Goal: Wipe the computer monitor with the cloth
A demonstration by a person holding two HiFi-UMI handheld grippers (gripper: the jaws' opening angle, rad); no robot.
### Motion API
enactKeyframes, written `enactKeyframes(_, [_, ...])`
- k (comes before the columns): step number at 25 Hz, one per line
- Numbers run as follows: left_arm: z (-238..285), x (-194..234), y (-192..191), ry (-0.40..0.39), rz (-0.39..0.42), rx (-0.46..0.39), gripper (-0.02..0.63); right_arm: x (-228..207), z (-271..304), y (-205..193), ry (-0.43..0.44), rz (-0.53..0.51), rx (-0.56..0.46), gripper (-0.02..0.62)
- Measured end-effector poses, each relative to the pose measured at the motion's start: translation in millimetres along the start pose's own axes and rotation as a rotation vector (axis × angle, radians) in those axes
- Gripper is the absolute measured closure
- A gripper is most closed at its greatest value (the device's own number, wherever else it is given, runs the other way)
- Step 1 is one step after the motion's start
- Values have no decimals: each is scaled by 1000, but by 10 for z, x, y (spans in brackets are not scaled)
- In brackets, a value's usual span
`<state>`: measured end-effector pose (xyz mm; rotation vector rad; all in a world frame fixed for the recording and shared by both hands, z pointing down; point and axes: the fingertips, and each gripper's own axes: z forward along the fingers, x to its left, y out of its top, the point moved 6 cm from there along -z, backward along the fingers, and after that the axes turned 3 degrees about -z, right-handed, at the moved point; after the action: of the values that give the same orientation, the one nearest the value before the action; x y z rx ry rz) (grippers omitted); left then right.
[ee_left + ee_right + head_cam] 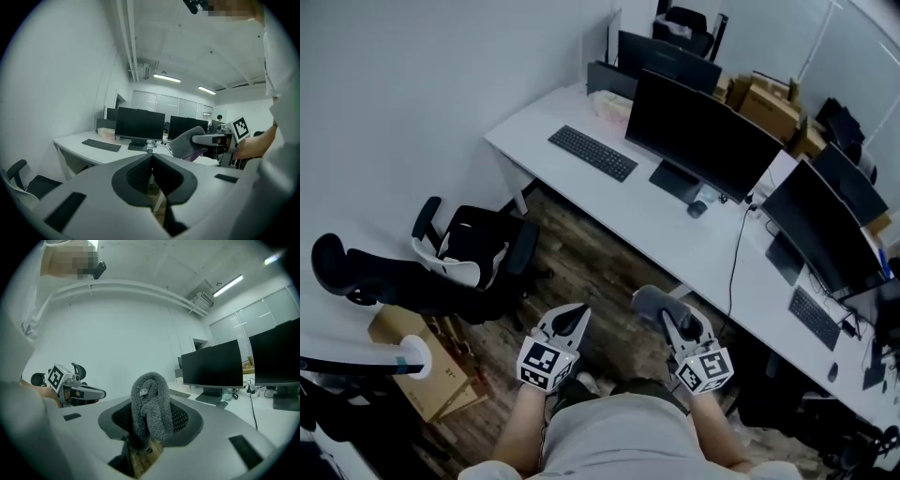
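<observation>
The cloth [150,405] is grey and fluffy. It is bunched up in a soft lump and sticks up from between the jaws of the right gripper [148,430], which are pinched tight on its lower end. From above, the cloth [653,302] is a small grey blob at the tip of the right gripper [668,323]. It hangs over the wooden floor [581,272], just in front of the front edge of the desk [670,239]. It does not touch the desk or any screen.

The left gripper [577,317] is held just beside the right one, a little apart from it. In its own view the left gripper [152,161] has its jaws pressed together, with nothing between them.

The monitor [703,136] is black and dark. It stands upright on the white desk, closer to the back edge, well away from the cloth. A black keyboard [592,153] lies flat toward the left end of the desk, next to the monitor. A second monitor [820,225] stands further along toward the right end, with a second keyboard [814,319] near the front edge there.

A black office chair [478,248] sits on the floor to the left of the person. A cardboard box [441,370] rests on the floor near it.
</observation>
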<state>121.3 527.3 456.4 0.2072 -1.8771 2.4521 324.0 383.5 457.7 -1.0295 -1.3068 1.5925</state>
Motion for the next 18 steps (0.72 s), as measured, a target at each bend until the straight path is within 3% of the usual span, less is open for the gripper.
enactKeyframes(9, [35, 591, -86, 13, -28, 37, 604, 43, 564, -32, -9, 64, 23, 451])
enactKeyframes(18, [1027, 1290, 118, 4, -2, 102, 604, -692, 1606, -97, -2, 144, -2, 452])
